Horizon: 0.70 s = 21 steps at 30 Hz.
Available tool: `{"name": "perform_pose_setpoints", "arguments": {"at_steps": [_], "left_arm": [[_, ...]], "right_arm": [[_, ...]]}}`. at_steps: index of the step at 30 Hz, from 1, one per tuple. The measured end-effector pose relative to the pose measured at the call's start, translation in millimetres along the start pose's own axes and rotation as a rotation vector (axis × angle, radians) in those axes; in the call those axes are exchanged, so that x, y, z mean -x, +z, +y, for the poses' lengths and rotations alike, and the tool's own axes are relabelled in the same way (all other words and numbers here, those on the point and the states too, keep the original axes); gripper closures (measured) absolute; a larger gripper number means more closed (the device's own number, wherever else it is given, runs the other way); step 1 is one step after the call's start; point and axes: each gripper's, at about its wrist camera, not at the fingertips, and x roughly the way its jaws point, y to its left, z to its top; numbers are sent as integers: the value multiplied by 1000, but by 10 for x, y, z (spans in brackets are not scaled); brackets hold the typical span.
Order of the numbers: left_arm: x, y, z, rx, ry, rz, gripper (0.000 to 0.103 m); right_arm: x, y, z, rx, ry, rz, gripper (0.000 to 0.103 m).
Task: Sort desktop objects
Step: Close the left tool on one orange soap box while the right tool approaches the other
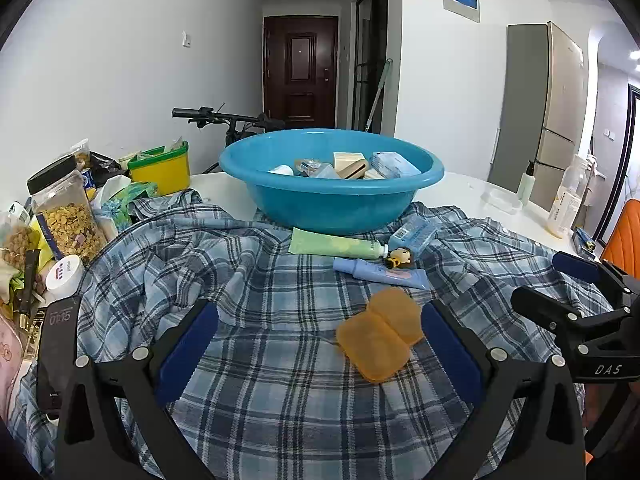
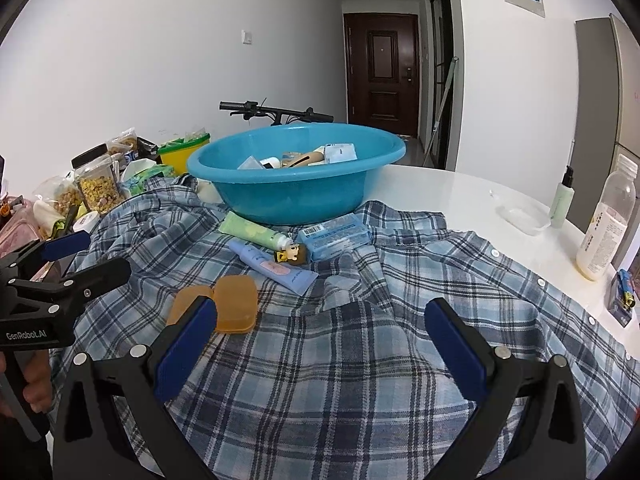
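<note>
On the table (image 2: 460, 188), a rumpled plaid shirt (image 1: 280, 360) carries the unsorted things: an orange soap case (image 1: 378, 338), a green tube (image 1: 336, 245), a blue tube (image 1: 380, 274), a small figurine (image 1: 400, 257) and a blue packet (image 2: 334, 236), all just before the blue basin (image 1: 328, 200). Both the left tongs (image 1: 320, 344) and the right tongs (image 2: 320, 340) gape wide, empty. Likely snags: pads pinching loose cloth along with the case and dragging the neighbours, or the slick tubes rolling.

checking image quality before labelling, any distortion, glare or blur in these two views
Left wrist view: strong fisheye bending, dark corners; blue basin and orange case sharp, light even. Right wrist view: same curved edges and vignette; soft glare on the white table, plaid shirt in focus, no motion blur.
</note>
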Motion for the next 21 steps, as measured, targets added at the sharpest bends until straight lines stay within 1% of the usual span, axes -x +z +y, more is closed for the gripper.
{"name": "perform_pose_setpoints", "arguments": {"at_steps": [6, 12, 16, 21], "left_arm": [[19, 8, -51, -13, 2, -1, 0], [-6, 16, -102, -18, -1, 6, 0], [-13, 23, -131, -18, 6, 14, 0], [-37, 13, -176, -42, 19, 25, 0]], "right_arm": [[-10, -14, -20, -2, 10, 7, 0], [29, -28, -45, -5, 0, 2, 0], [21, -29, -51, -2, 3, 9, 0], [25, -38, -70, -7, 9, 9, 0]]}}
